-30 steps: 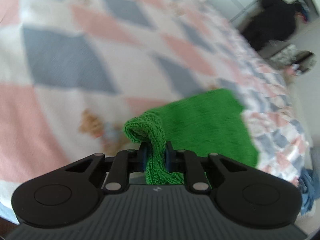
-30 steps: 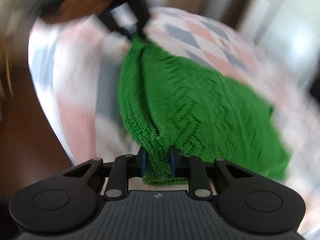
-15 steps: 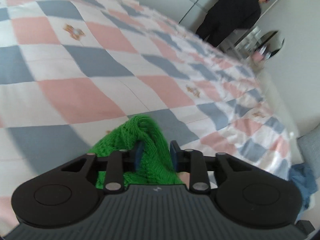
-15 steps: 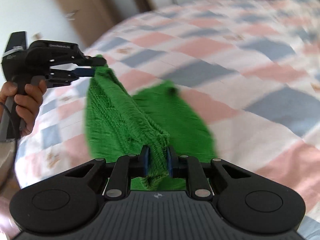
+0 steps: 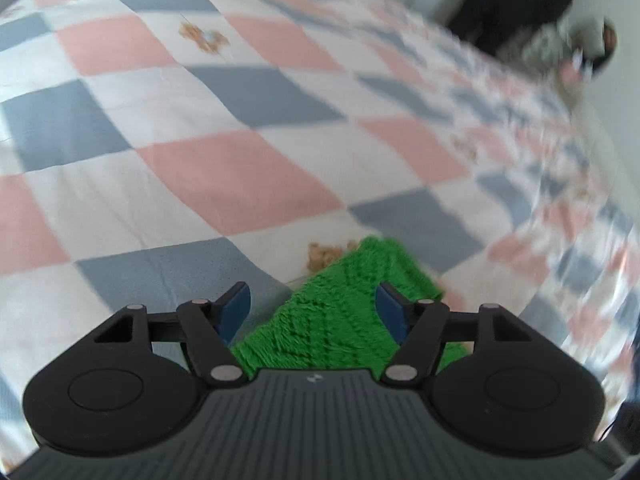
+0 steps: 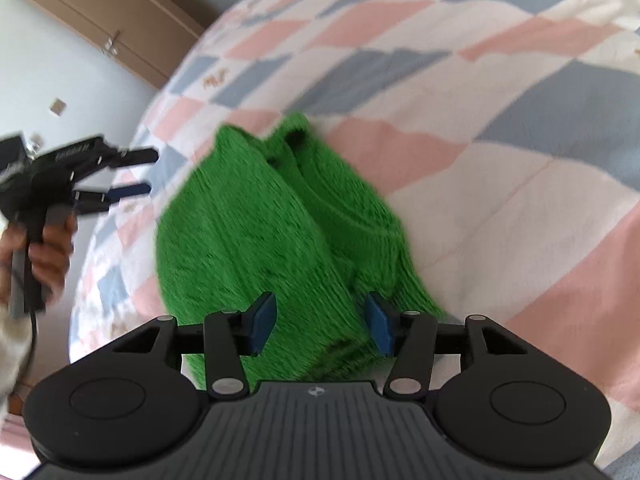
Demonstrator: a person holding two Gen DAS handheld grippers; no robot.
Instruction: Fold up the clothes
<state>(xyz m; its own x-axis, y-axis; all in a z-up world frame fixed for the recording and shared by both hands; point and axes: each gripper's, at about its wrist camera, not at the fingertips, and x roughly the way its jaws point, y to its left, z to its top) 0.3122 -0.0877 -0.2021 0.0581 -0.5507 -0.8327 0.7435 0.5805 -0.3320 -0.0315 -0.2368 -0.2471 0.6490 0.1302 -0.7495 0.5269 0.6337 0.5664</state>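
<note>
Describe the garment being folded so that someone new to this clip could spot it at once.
A checked quilt of pink, grey-blue and white squares covers the bed. On it lies a bright green knitted sweater, folded over itself. It is the only green thing on the quilt.

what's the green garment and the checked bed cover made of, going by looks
Green garment: looks like chunky knitted yarn, wool or acrylic, matte and fuzzy; ribbed stitch rows show.
Checked bed cover: seems a thin woven cotton-like fabric, matte, with printed pink, blue and white squares and soft creases.
</note>
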